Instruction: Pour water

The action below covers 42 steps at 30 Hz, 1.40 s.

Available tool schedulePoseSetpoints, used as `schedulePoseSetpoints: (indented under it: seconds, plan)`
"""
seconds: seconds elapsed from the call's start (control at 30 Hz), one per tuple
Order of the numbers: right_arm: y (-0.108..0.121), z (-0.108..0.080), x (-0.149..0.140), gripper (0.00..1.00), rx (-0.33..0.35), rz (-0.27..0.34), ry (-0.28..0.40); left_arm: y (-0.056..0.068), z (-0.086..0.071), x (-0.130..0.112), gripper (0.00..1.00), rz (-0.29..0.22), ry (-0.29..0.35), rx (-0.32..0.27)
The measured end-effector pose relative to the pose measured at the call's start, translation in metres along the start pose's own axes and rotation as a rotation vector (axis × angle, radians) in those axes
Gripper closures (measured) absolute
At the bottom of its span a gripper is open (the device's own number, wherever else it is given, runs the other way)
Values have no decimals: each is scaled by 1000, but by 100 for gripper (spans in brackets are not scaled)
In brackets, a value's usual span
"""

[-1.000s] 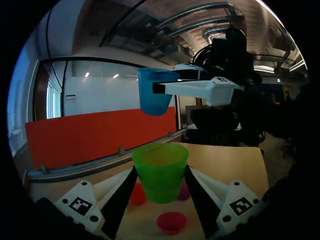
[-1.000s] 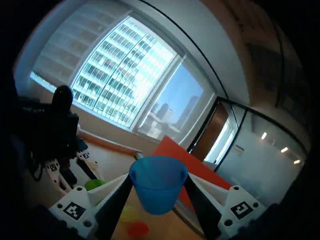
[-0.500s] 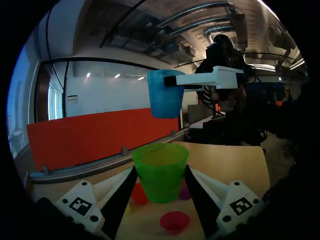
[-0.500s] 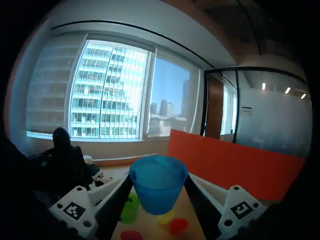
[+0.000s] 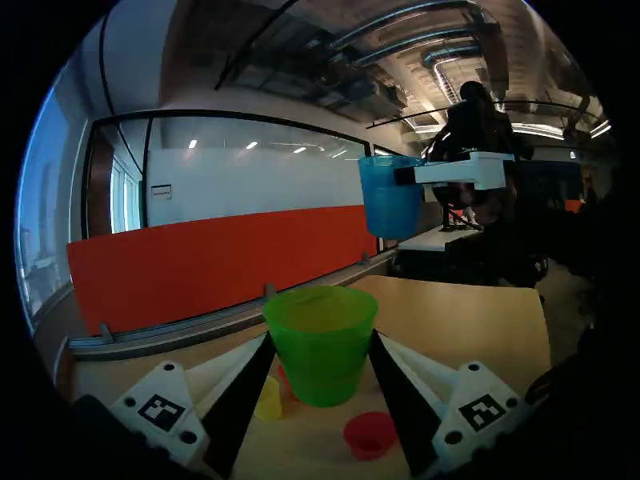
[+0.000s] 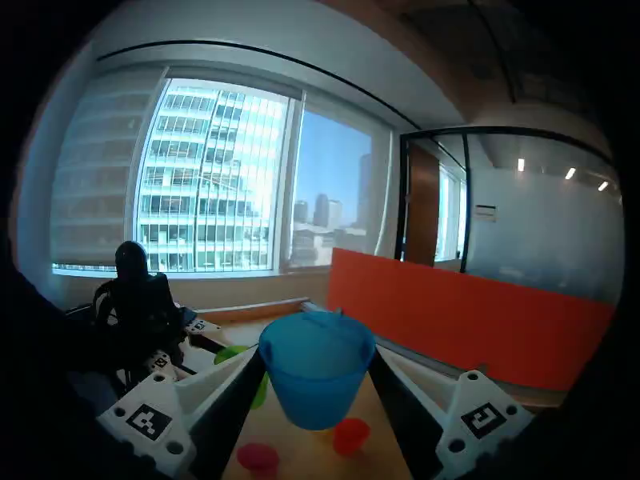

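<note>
Cups gripped, pour pending
Left gripper (image 5: 322, 364) clasps green cup (image 5: 321, 320), right gripper (image 6: 316, 376) blue cup (image 5: 390, 200) at upper right; align rims, tilt slowly.

The left tool (image 5: 322, 352) is white, black-padded, with square markers (image 5: 162, 410).

Below the left tongs (image 5: 320, 356), a yellow cup (image 5: 269, 400) and red cup (image 5: 370, 434) dot the tabletop (image 5: 472, 312); rightward it lies open.

A wooden table (image 5: 460, 312) carries a small yellow cup (image 5: 270, 398) at the left and a small red cup (image 5: 370, 434) nearer, to the right. An orange panel (image 5: 216, 256) runs behind (glass wall above). A tall window (image 6: 216, 184) shows towers.
</note>
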State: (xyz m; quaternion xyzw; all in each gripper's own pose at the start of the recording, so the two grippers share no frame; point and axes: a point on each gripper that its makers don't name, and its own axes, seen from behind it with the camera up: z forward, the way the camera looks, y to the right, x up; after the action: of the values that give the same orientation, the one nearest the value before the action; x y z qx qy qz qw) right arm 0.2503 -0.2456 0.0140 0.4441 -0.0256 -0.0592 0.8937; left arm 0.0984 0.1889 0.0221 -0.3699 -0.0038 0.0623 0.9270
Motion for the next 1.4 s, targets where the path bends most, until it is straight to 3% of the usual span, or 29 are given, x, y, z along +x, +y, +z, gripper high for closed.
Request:
schedulePoseSetpoints:
  seconds: [0.3,0.57,1.4]
  plan:
    - [8,-19,-6,11,-19,28,13,-12,-7,-6,18,-5,-13,27]
    - [12,-26,-15,10,-13,56,13,-13,-9,-5,18,-15,-17,35]
    - [6,-30,-72,9,19,22,-120,-22,-10,-41,18,-4,-165,31]
